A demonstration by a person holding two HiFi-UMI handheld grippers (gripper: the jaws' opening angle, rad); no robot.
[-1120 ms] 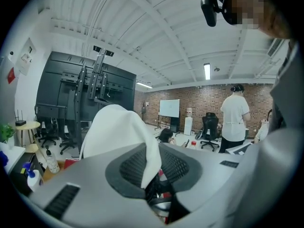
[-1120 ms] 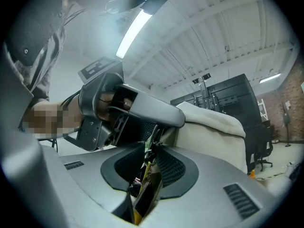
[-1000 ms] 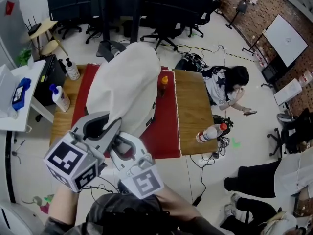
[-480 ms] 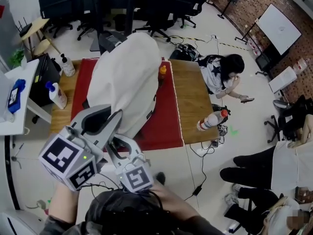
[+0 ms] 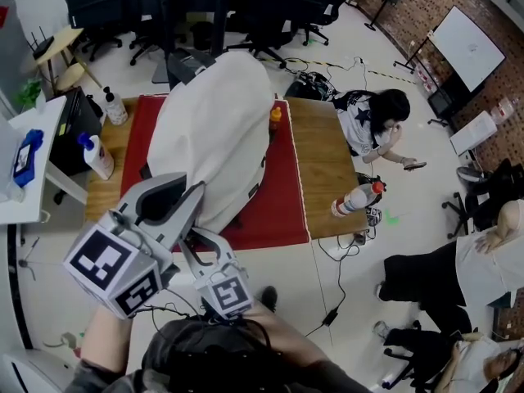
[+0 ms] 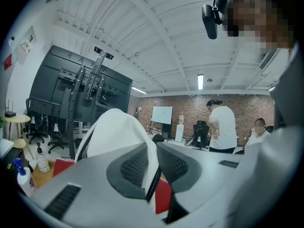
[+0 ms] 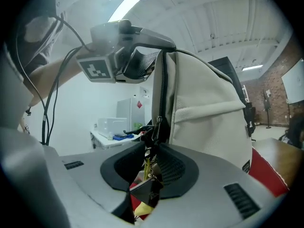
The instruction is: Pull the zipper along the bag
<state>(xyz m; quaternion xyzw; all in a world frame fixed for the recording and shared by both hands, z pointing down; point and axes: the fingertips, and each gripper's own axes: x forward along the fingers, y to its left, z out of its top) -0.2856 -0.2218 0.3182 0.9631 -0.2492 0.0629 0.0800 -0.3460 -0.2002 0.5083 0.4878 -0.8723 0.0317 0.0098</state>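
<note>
On the red cloth [image 5: 278, 207] spread over the surface [image 5: 323, 170], the bag [image 5: 213, 133] stands bulky and pale, its long axis running away from you, and both of your tools are at its near end. Your left hand-held gripper [image 6: 154, 161] is narrow, its pads pinching a fold of the bag's pale fabric and dark edge. Seen from the right gripper view, that grip sits high on the bag, right beside the zipper track [image 7: 164, 87]. Your right hand-held gripper [image 7: 151, 163] is also narrow and has the zipper pull [image 7: 147, 172], with its small dangling tags, clamped between its pads. The relation that matters is this: the track rises straight up from your right jaws toward your left ones, so the two grips lie on one line. It looks as though the pull should travel along that line while your left side braces the fabric taut. Whether the teeth above the slider are joined cannot be told from these views.
</note>
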